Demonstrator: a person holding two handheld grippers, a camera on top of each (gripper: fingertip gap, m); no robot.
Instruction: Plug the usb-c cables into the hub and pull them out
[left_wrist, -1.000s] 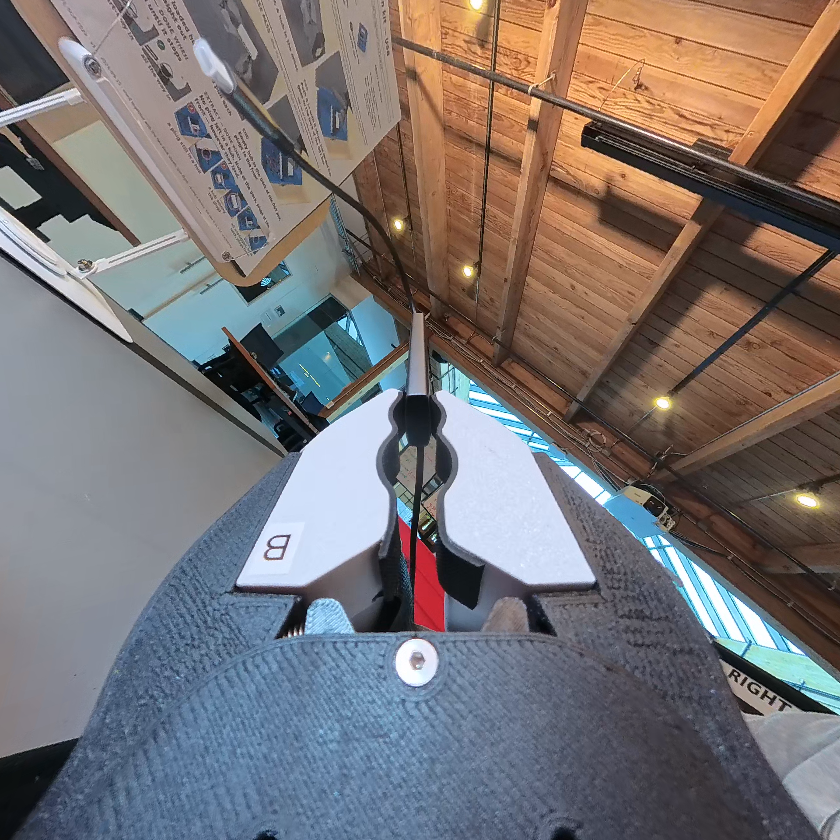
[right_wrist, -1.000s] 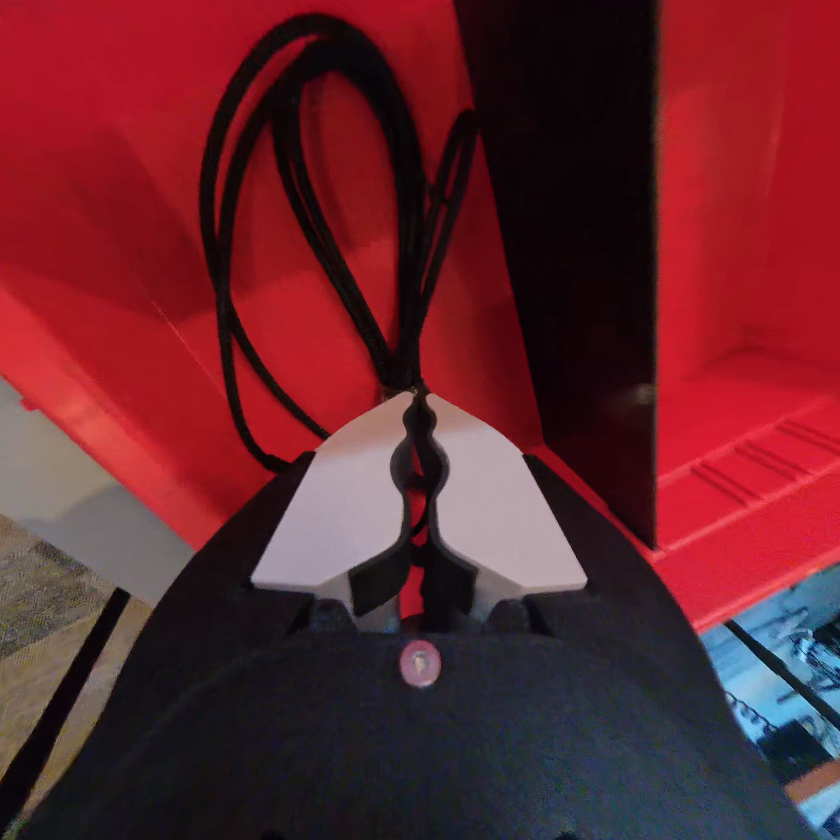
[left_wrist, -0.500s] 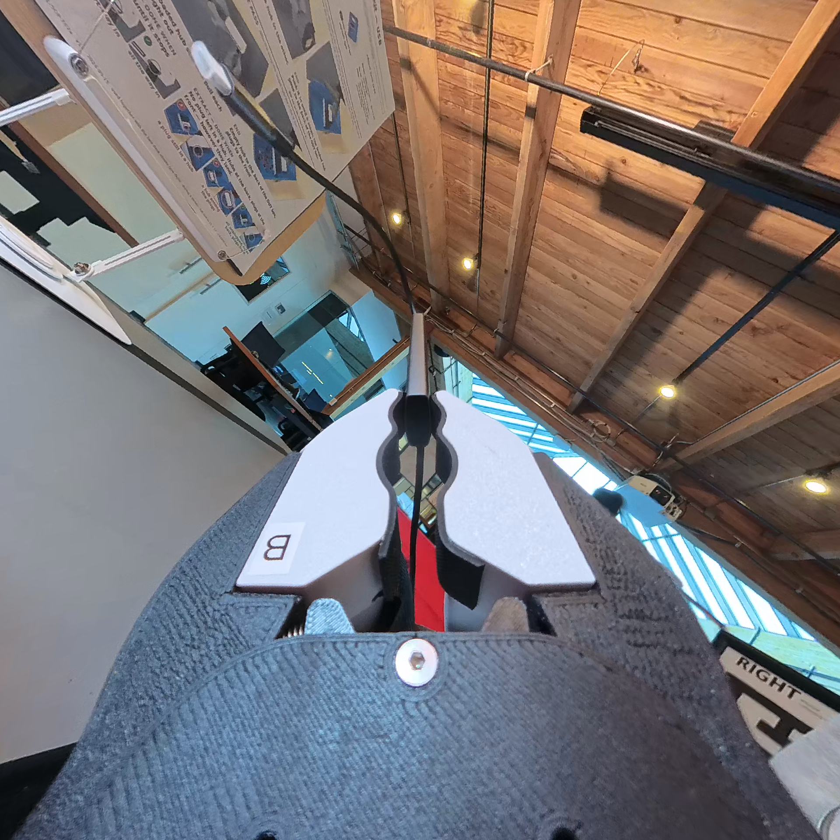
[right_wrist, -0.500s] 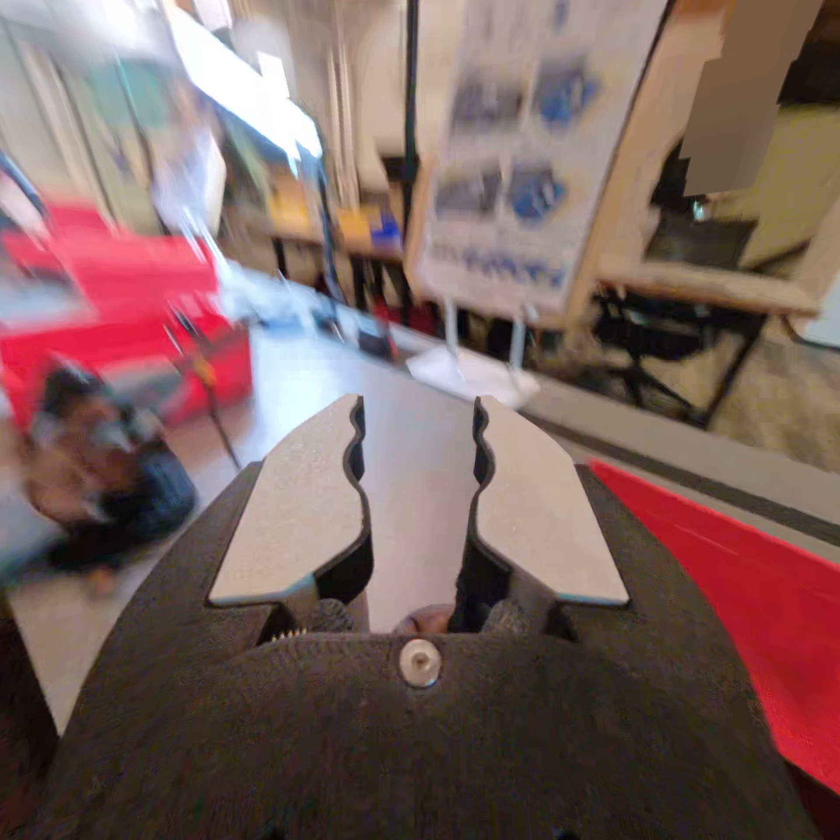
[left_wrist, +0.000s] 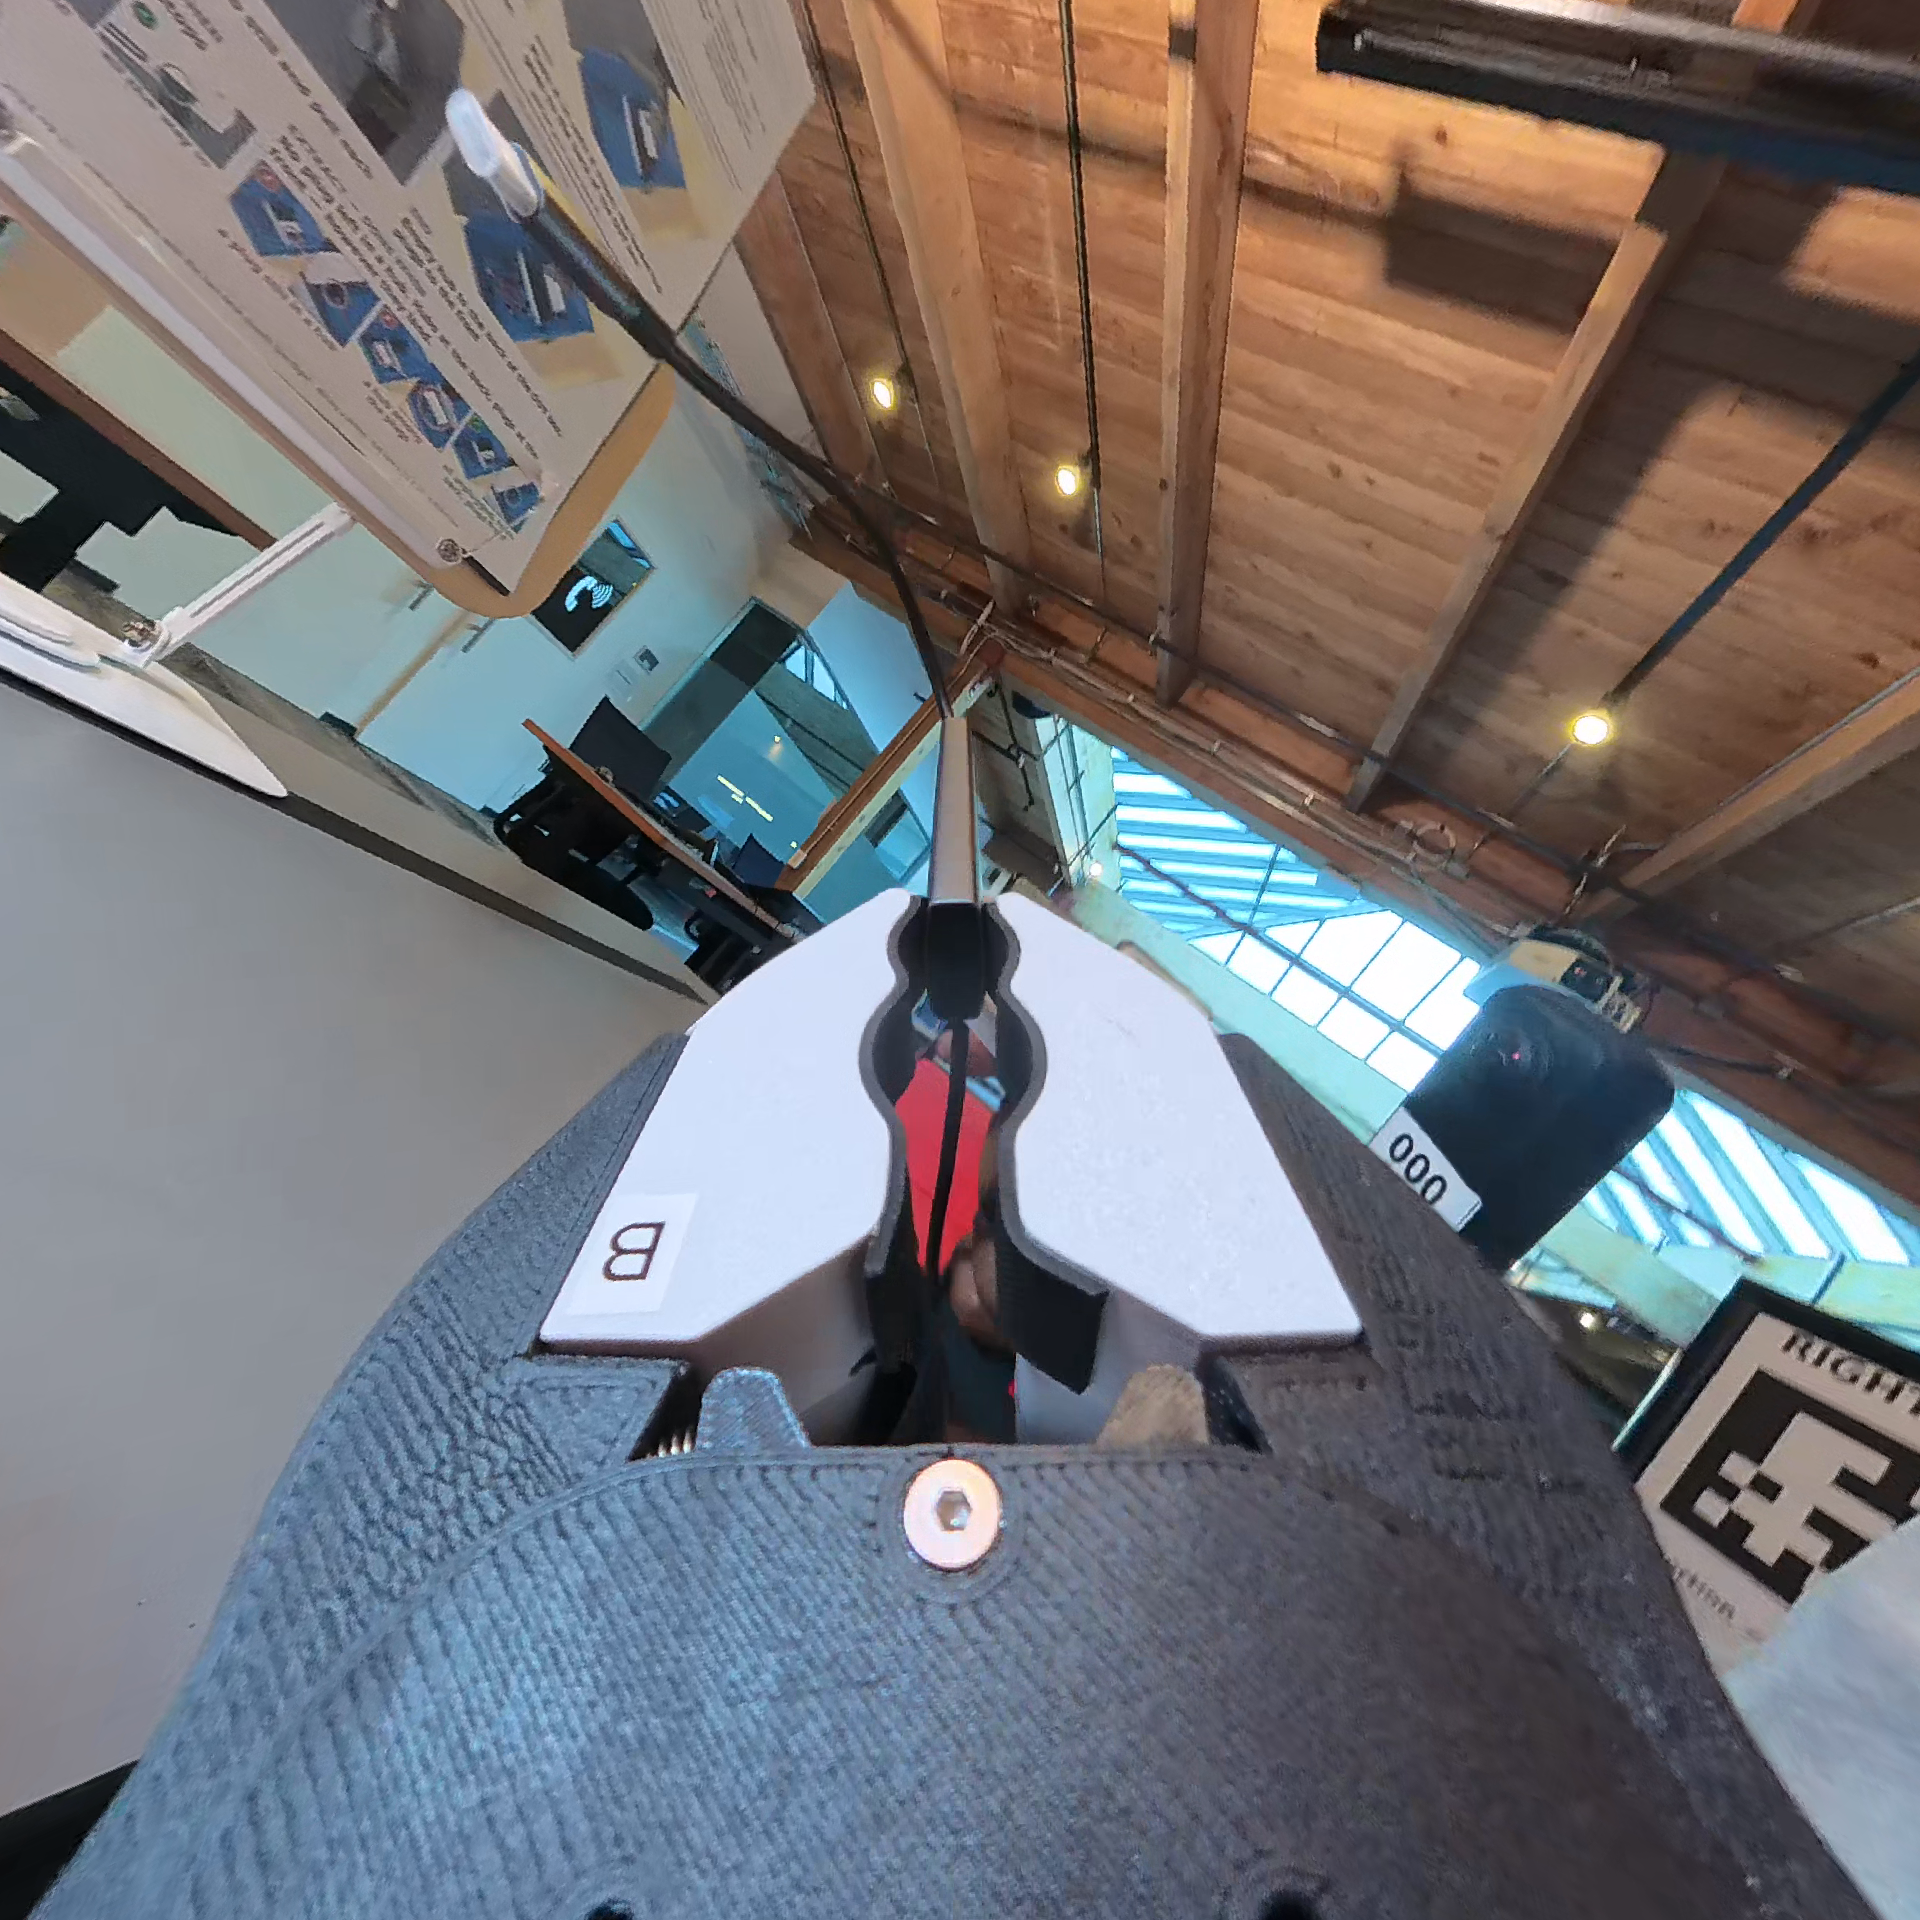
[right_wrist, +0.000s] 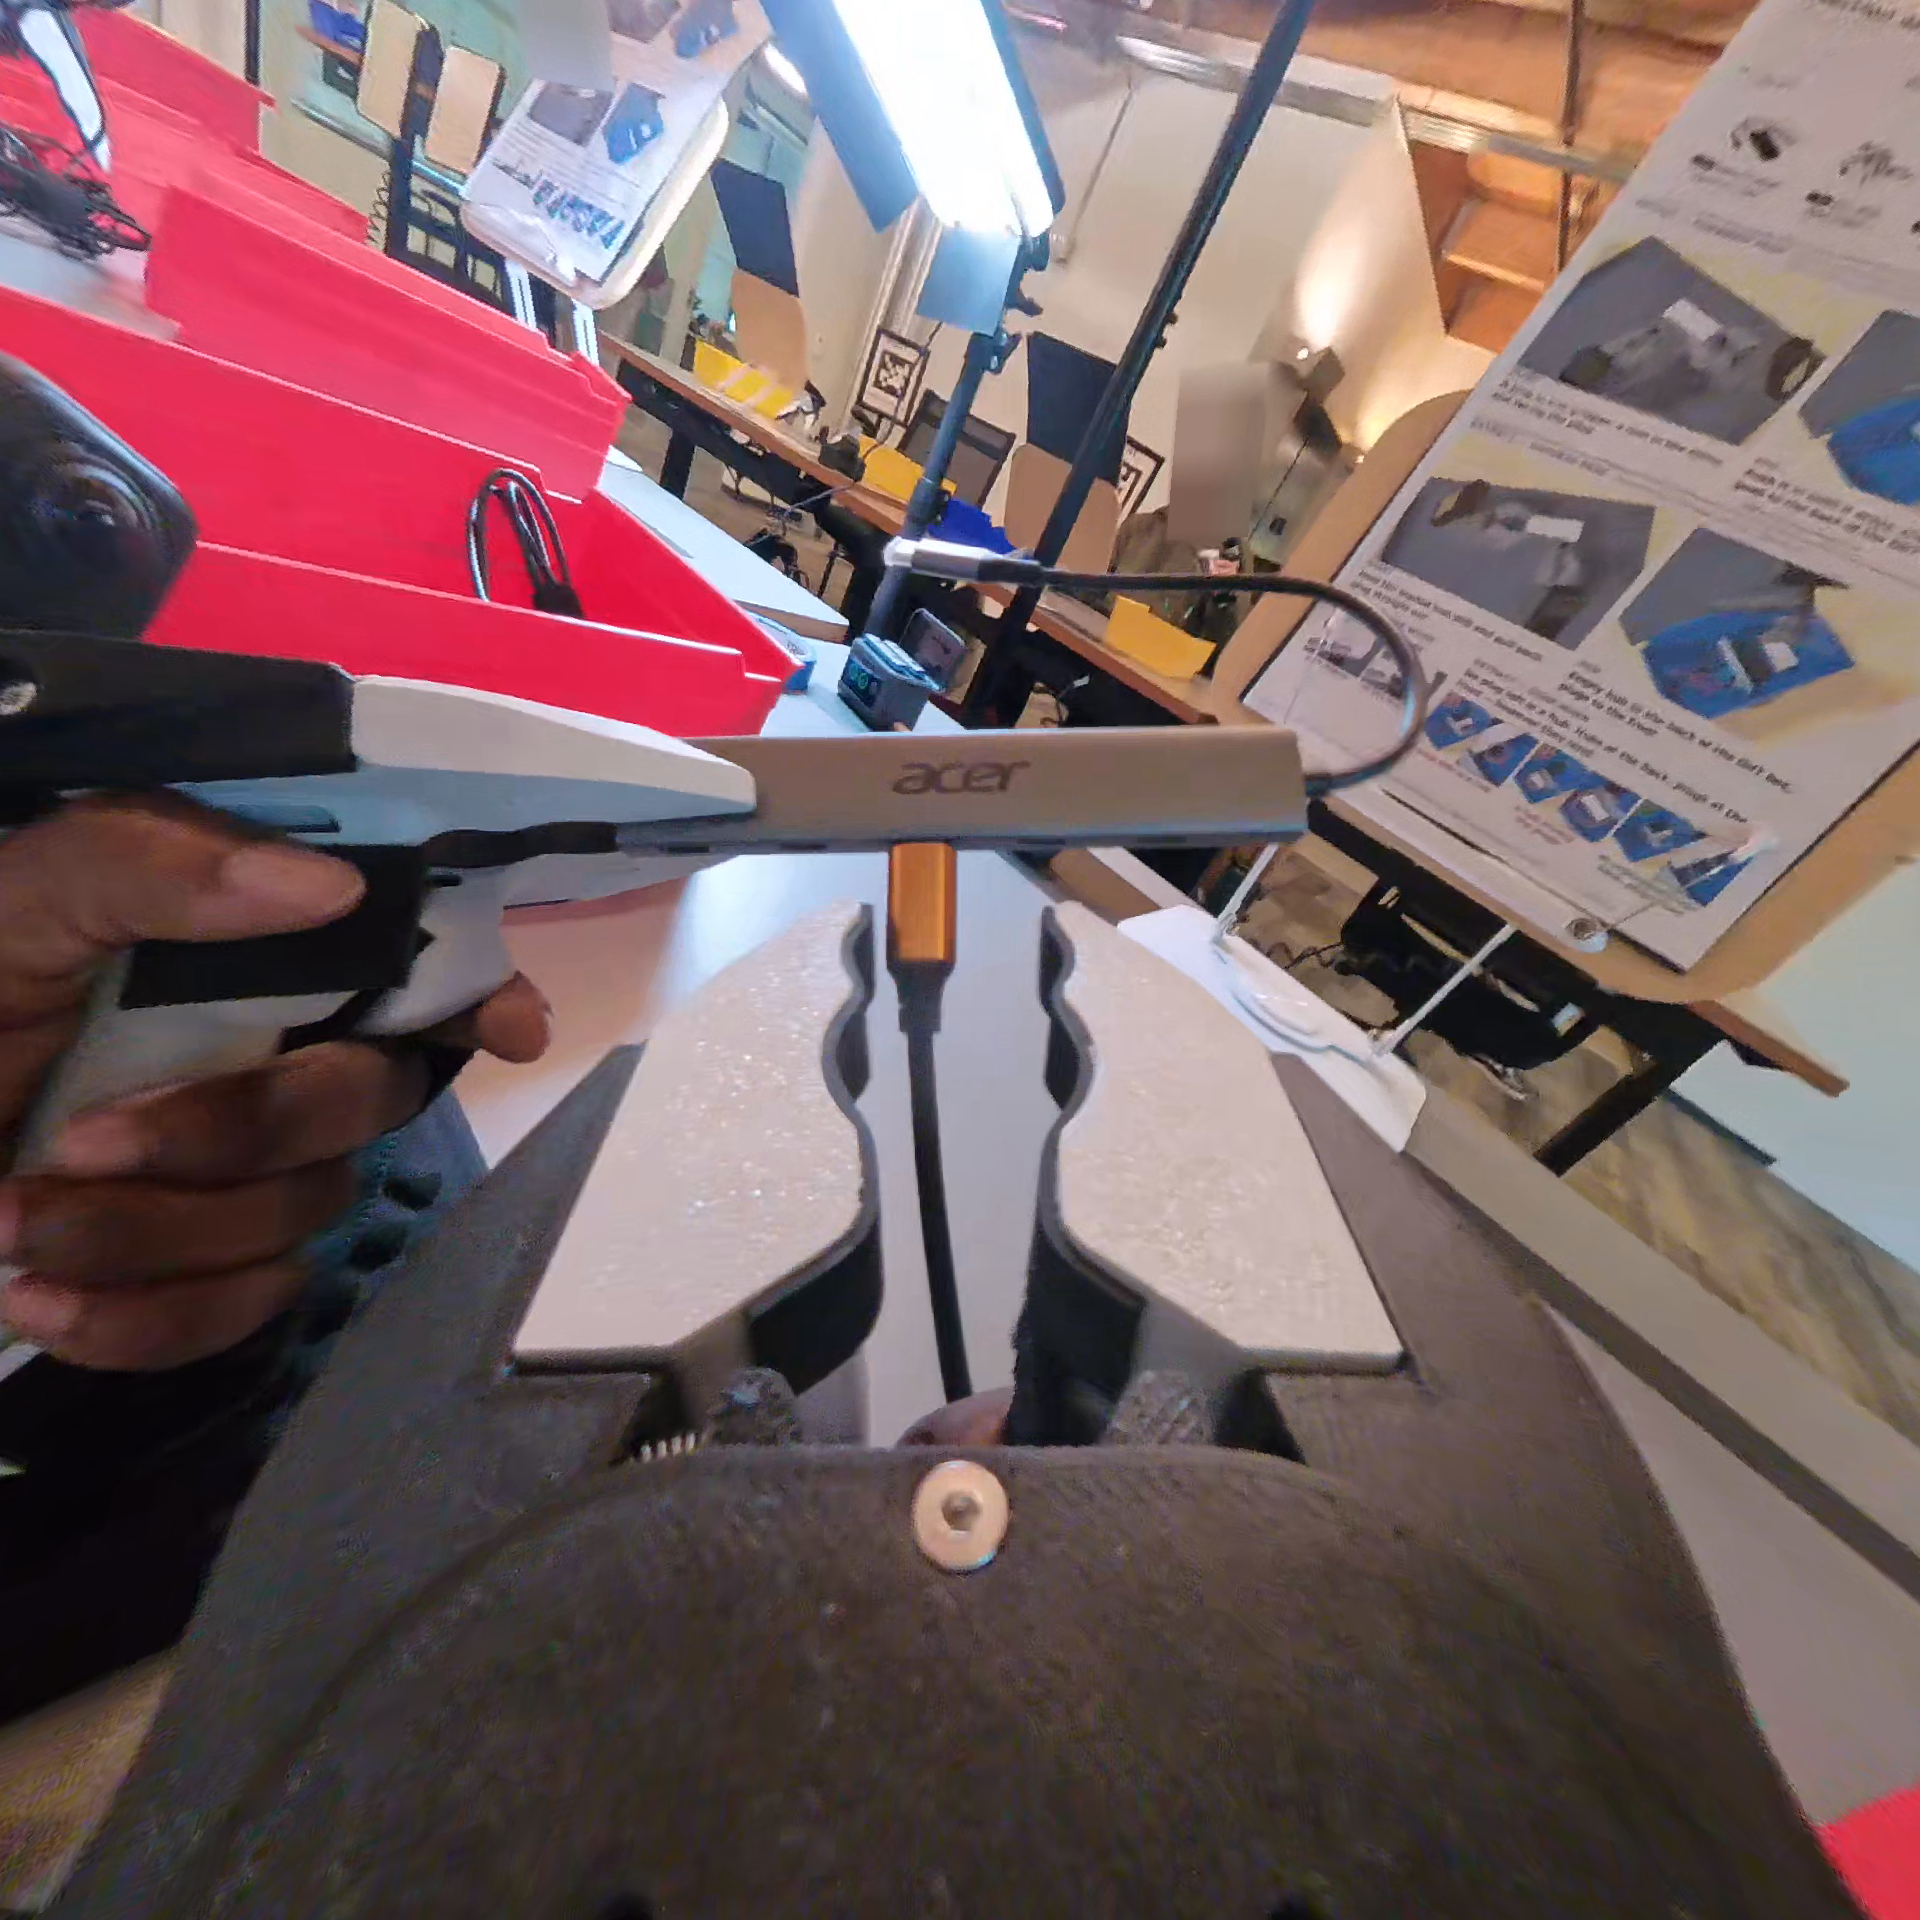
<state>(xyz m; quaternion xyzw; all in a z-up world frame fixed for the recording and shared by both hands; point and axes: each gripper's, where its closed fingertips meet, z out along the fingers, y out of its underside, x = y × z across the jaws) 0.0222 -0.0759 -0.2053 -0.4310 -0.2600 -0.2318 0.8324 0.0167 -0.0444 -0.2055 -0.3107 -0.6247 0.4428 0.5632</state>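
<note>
My left gripper (left_wrist: 951, 914) is shut on one end of the flat grey hub (left_wrist: 953, 821) and holds it up in the air, seen edge-on. In the right wrist view the hub (right_wrist: 1039, 784) lies level, with the left gripper (right_wrist: 727, 795) clamping its left end. An orange USB-C plug (right_wrist: 922, 899) sits in the hub's lower edge. Its black cable (right_wrist: 935, 1195) runs down between my right gripper's fingers. My right gripper (right_wrist: 956, 925) is open, with the plug between its tips and not touching them. The hub's own short lead (right_wrist: 1392, 675) loops to a capped plug (right_wrist: 935, 559).
Red bins (right_wrist: 416, 499) stand at the left, one holding a coiled black cable (right_wrist: 525, 551). An instruction board (right_wrist: 1662, 520) on a white stand is at the right, and a lamp on a pole (right_wrist: 935, 135) behind. A person's hand (right_wrist: 156, 1039) holds the left gripper above the grey table (right_wrist: 1714, 1507). Left and right tips are no more than a few centimetres apart.
My right gripper was shut on a coiled cable in the red bin, then opened and swung over to the hub. It now sits open around the orange plug. The left gripper kept its hold.
</note>
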